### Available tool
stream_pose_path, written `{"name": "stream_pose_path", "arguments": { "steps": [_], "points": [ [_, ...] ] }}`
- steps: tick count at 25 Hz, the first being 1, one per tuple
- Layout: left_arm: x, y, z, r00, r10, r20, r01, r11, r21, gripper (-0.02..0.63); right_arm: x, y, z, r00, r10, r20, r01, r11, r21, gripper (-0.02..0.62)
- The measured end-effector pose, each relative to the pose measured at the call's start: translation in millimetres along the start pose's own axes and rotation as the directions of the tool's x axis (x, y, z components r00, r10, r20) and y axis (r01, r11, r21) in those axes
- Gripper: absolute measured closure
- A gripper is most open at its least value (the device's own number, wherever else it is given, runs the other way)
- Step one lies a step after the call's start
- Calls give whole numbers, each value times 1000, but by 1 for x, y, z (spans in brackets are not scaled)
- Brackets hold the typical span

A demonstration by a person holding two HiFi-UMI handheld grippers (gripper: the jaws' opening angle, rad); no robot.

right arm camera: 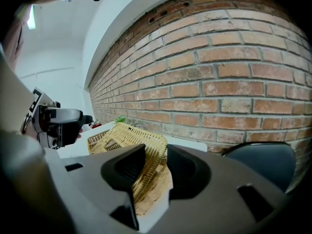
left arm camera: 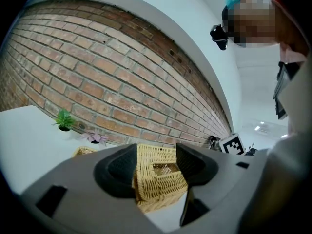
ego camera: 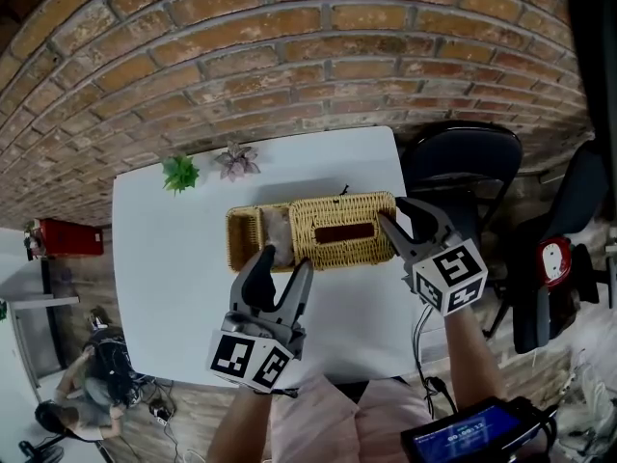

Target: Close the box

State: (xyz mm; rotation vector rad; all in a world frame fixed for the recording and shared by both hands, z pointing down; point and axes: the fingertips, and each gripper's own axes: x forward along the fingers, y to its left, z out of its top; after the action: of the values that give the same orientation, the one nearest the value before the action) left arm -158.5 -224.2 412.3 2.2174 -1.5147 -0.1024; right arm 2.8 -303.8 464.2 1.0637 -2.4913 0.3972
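The wicker box (ego camera: 245,236) lies lengthwise at the middle of the white worktop (ego camera: 159,278), towards its far half. Its wicker lid (ego camera: 343,230), which has a dark rectangular slot in the top, covers the right part, while the left end is uncovered. Something pale lies in that uncovered end, too unclear to name. The right tool (ego camera: 406,222) is at the lid's right end. Its jaws are partly apart with the lid's end corner in the gap, and the pads do not clearly press on it. The left tool (ego camera: 281,262) is at the box's near side, where the lid's left edge ends. Its jaws are spread wide and the lid's near corner shows between them, ungripped. At the worktop's far left edge stand a small green plant (ego camera: 180,173) and a purplish one (ego camera: 237,160), in front of a brick wall (ego camera: 289,56). A dark chair (ego camera: 465,162) stands just beyond the worktop's right side.
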Motion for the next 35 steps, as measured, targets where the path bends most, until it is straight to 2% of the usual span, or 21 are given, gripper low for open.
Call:
{"name": "stream_pose_path", "arguments": {
  "steps": [12,20,30,35],
  "points": [
    [3,8,-5,1000,12,-13,-12,1000,-9,347,15,-7,-21,998,-25,-54,24,1000,-14,442],
    [-1,6,1,1000,17,-2,-17,1000,2,347,14,-5,-21,998,-30,-48,29,999,-14,443],
    [-20,-19,43,994,34,107,-42,996,75,350,-28,26,29,995,-15,100,18,999,-31,449],
    [-35,-45,80,979,69,190,-104,979,176,367,-67,48,69,977,-25,209,36,998,-49,471]
  ]
}}
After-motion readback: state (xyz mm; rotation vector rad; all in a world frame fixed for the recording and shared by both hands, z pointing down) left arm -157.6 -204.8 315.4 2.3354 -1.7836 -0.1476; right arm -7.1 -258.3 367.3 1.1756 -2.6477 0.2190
